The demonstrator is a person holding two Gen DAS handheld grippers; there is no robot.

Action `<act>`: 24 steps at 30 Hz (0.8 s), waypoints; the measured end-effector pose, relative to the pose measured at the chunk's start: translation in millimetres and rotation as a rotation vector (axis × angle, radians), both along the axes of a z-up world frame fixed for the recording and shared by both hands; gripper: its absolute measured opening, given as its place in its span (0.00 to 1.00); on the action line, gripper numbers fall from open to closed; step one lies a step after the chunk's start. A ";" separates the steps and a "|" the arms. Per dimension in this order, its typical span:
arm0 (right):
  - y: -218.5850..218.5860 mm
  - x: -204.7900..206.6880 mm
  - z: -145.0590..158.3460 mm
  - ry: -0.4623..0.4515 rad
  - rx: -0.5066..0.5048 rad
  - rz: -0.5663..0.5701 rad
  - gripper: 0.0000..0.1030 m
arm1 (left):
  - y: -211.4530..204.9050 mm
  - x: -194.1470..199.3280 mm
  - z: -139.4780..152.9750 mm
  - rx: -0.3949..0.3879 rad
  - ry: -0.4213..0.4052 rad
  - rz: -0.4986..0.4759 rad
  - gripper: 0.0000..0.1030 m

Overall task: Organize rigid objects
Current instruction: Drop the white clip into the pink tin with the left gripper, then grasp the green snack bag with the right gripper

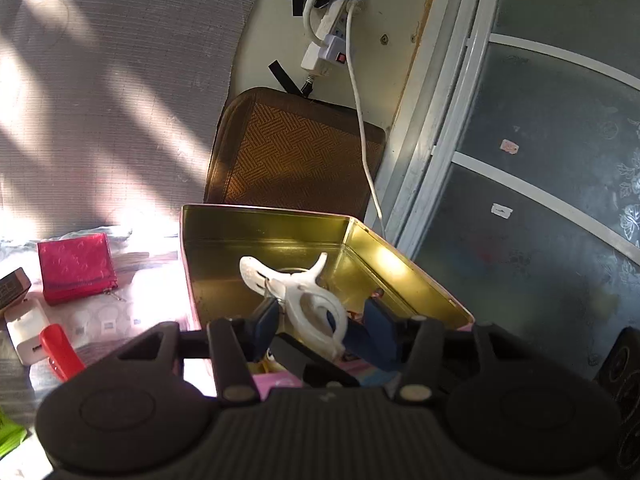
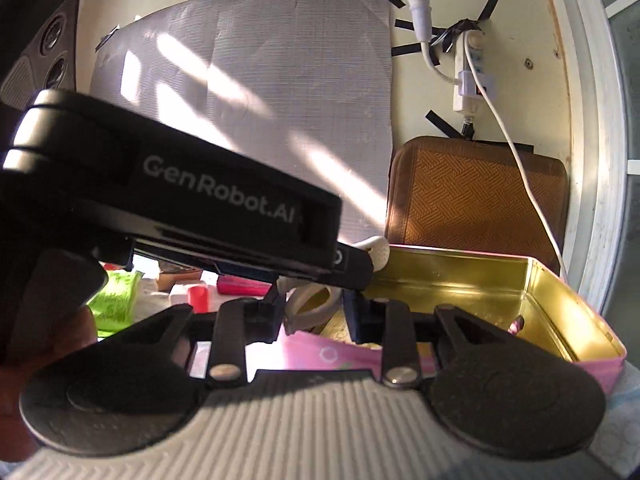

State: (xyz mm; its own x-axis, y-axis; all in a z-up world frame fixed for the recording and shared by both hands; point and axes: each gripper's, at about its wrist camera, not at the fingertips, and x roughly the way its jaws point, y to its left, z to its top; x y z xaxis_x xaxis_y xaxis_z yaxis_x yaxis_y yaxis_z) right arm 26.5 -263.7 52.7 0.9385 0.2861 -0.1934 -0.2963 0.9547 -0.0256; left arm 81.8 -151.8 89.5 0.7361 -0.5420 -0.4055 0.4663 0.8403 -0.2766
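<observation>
A gold-lined tin box (image 1: 360, 236) with pink outer walls lies open; it also shows in the right wrist view (image 2: 560, 292). My left gripper (image 1: 320, 330) is shut on a white plastic clip (image 1: 304, 292) and holds it over the near end of the tin. In the right wrist view the left gripper's black body (image 2: 180, 200) crosses in front, with the clip (image 2: 312, 304) beneath it. My right gripper (image 2: 314, 314) stands open just behind the clip, fingers on either side, not pressing it.
A red pouch (image 1: 76, 268), white charger (image 1: 26, 330), red object (image 1: 62, 350) and green packet (image 2: 116, 304) lie on the table to the left. A brown woven tray (image 1: 296, 152) leans on the wall. A power strip with white cable (image 1: 360, 120) hangs above. A speaker (image 2: 36, 52) stands at left.
</observation>
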 end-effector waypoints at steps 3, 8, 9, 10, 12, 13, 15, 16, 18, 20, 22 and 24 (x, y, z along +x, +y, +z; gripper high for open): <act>-5.0 19.9 -6.7 0.023 0.004 -0.024 0.33 | -9.9 26.0 -10.8 0.013 0.028 0.027 0.46; -11.2 43.7 -24.2 0.002 -0.035 -0.167 0.39 | -27.1 49.4 -27.5 0.090 0.023 0.110 0.69; -13.2 47.8 -25.2 -0.011 -0.065 -0.216 0.45 | -28.0 50.9 -29.6 0.094 0.022 0.133 0.69; -18.0 49.2 -26.1 -0.022 -0.066 -0.252 0.51 | -26.7 50.8 -31.4 0.087 0.023 0.143 0.70; -28.8 49.9 -25.5 -0.004 -0.015 -0.256 0.53 | -21.1 46.6 -33.8 0.058 0.024 0.151 0.70; -31.2 49.0 -25.3 0.001 0.003 -0.247 0.56 | -19.1 42.2 -33.8 0.054 0.017 0.159 0.70; -27.6 44.8 -25.9 -0.023 -0.019 -0.242 0.60 | -10.1 28.8 -29.4 0.052 -0.014 0.162 0.71; -24.0 42.4 -26.6 -0.040 -0.041 -0.242 0.60 | -5.8 21.9 -27.5 0.058 -0.031 0.167 0.72; -20.3 36.4 -27.5 -0.069 -0.058 -0.218 0.60 | 10.7 3.1 -21.2 0.074 -0.078 0.187 0.72; -20.4 28.5 -25.5 -0.090 -0.031 -0.177 0.60 | 32.8 -13.8 -18.7 0.076 -0.097 0.211 0.72; -19.6 27.4 -25.2 -0.103 -0.010 -0.143 0.60 | 64.2 -32.1 -21.8 0.082 -0.098 0.258 0.72; -15.8 25.2 -23.9 -0.115 -0.004 -0.123 0.60 | 97.7 -47.2 -28.6 0.106 -0.081 0.336 0.72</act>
State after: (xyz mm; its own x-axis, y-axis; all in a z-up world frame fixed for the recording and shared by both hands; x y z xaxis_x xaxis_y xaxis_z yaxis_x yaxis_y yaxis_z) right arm 51.7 -279.5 28.8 0.9823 0.1674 -0.0834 -0.1724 0.9834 -0.0564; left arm 34.6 -54.0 60.8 0.8982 -0.2223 -0.3793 0.1758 0.9724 -0.1536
